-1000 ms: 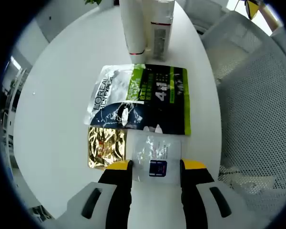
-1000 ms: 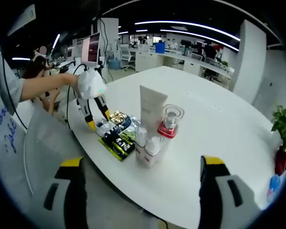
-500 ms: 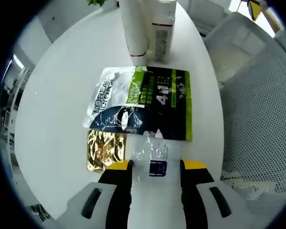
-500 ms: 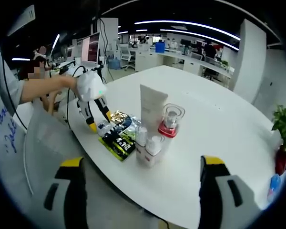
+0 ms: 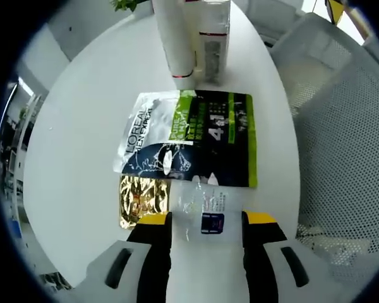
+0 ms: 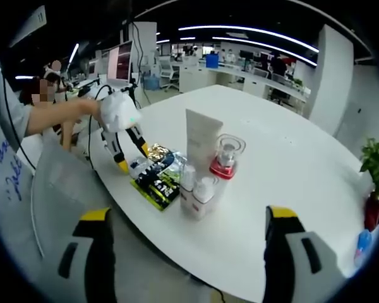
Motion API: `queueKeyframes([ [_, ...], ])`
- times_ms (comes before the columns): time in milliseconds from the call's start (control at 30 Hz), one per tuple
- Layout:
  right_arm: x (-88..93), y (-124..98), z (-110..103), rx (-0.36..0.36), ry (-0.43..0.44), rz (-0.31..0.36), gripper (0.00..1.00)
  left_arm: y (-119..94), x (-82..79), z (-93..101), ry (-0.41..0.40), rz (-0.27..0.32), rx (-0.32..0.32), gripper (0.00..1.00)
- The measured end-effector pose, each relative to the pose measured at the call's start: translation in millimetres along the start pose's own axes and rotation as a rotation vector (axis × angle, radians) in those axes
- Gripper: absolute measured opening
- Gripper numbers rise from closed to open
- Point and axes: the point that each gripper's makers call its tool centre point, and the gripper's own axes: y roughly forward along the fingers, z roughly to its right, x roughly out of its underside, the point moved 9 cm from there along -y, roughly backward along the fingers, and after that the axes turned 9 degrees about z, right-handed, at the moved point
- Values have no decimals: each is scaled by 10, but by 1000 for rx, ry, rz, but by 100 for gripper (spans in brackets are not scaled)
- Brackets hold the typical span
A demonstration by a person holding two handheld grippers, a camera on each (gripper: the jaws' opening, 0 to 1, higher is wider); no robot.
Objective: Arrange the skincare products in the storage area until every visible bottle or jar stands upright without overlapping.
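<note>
Since a second ago the left gripper view has drawn back slightly, so the sachets sit a little lower in it, while the products themselves lie as they did. The left gripper [image 5: 206,218] is spread, its yellow-tipped jaws flanking a small clear sachet [image 5: 205,205] with a dark blue label, lying flat near the edge of the white table [image 5: 76,145]. Just beside it lies a gold foil sachet [image 5: 141,197], and beyond both a larger black, green and silver sachet [image 5: 192,140]: three flat packets in all. Farther on stand the upright items: a white tube [image 6: 202,134], a clear jar on a red base [image 6: 226,154] and what look like two small white bottles [image 6: 198,194], though they are small and blurred. A white mesh chair [image 5: 341,126] stands beside the table. The right gripper [image 6: 186,218] hangs wide open, well apart from the products; a potted plant [image 6: 376,183] stands at the table's far side.
</note>
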Motion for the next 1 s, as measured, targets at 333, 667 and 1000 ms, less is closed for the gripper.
queueKeyframes([
  [333,3,2,-14,-3,-2,-3,100,-5,8,-3,7,0,-20,47],
  [667,9,8,-39,-10,-9,-10,100,-124,-52,-16,-26,75,-65,49],
  [1000,1,27,-46,-11,-11,-1,100,-248,-112,0,-87,152,-113,52],
])
